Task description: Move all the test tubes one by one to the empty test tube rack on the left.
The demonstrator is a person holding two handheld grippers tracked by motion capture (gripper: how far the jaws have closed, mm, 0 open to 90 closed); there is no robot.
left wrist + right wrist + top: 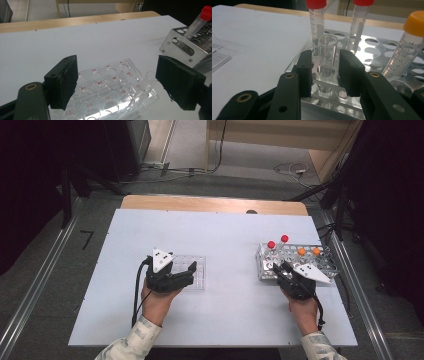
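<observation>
Right gripper (324, 72) jaws flank uncapped glass tube (327, 53), seated in metal rack (320, 267) near table's right edge; contact uncertain. Left gripper (117, 85) spread over empty clear rack (110, 92). Transfer judged not begun.

The tabletop (220, 240) is pale blue-white with a tan wooden far edge. The clear rack (110, 87) bears red letter-number labels — the metal rack (320, 265) is shiny silver. Tube caps: two red (316, 3), two orange (302, 251). The fingers (305, 72) are black.
</observation>
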